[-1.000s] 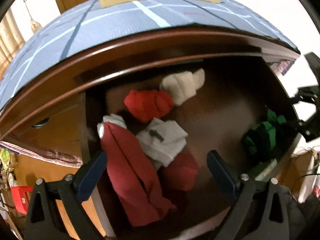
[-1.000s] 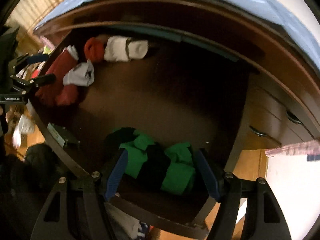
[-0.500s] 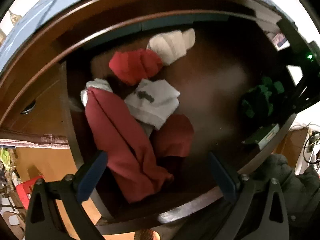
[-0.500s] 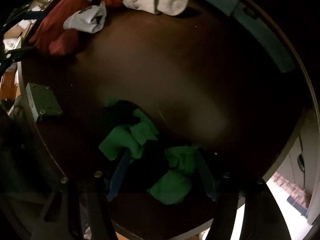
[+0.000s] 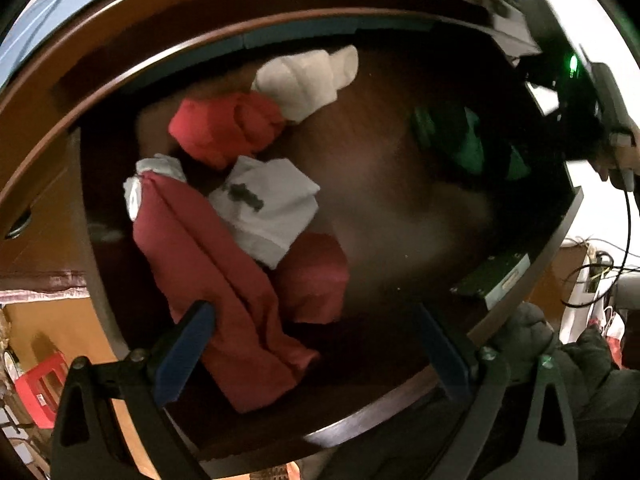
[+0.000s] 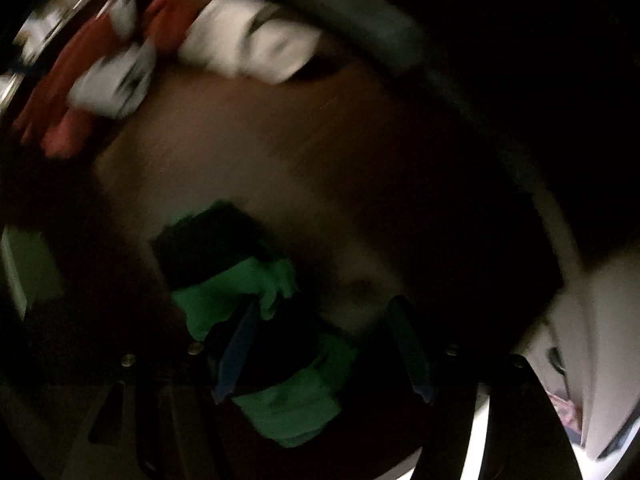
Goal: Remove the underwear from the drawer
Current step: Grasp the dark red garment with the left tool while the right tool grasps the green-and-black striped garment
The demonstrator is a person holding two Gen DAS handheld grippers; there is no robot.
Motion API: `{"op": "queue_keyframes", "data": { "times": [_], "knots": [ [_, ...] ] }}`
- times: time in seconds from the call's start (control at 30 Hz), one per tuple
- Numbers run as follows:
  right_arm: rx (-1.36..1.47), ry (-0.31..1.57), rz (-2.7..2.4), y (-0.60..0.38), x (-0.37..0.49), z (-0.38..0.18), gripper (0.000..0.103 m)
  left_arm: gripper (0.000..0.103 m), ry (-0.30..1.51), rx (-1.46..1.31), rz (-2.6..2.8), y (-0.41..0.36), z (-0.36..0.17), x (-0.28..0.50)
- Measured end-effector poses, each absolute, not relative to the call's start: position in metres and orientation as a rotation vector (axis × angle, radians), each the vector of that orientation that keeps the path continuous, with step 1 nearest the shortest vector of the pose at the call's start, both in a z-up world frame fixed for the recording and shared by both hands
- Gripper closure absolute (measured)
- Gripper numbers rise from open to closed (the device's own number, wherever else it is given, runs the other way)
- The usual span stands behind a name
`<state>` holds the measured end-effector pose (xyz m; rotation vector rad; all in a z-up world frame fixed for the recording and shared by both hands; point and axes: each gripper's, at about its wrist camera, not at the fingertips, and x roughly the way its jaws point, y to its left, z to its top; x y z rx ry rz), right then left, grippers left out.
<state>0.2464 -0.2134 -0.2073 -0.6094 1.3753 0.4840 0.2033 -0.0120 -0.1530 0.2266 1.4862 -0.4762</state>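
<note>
A green and black underwear (image 6: pixel 240 292) lies crumpled on the dark floor of the open wooden drawer (image 5: pixel 400 216). My right gripper (image 6: pixel 322 344) points down over it with the jaws apart. The left fingertip (image 6: pixel 236 348) is over the green cloth, and the other one stands to the right over bare wood. The same underwear (image 5: pixel 468 140) shows at the right of the left wrist view, under the right gripper's black body. My left gripper (image 5: pixel 316 344) is open above a dark red cloth (image 5: pixel 224 280), with nothing gripped.
A white folded piece (image 5: pixel 264 204), a red roll (image 5: pixel 224 128) and a cream roll (image 5: pixel 308 76) lie at the drawer's left and back. A flat greenish box (image 5: pixel 496 276) sits by the front rim. A dark sleeve (image 5: pixel 560 360) is below right, a red stool (image 5: pixel 40 384) outside.
Both views have tipped down into the drawer. The right gripper has sunk toward the green underwear, which now looks larger, and its view has darkened. The left gripper stays above the red cloth.
</note>
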Motion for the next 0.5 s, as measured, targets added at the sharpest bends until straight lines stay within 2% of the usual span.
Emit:
{"op": "queue_keyframes", "data": {
  "times": [0.1,0.33,0.5],
  "knots": [
    [-0.499,1.326,0.459,-0.227,0.251,-0.192,0.035,0.012,1.473,0.203,-0.527,-0.016,-0.142,0.203],
    [-0.415,1.275,0.503,-0.239,0.234,-0.173,0.035,0.012,1.429,0.175,-0.590,-0.016,-0.125,0.207],
    [-0.383,1.284,0.536,-0.239,0.223,-0.173,0.035,0.012,1.447,0.097,-0.482,0.013,-0.125,0.214]
  ]
}}
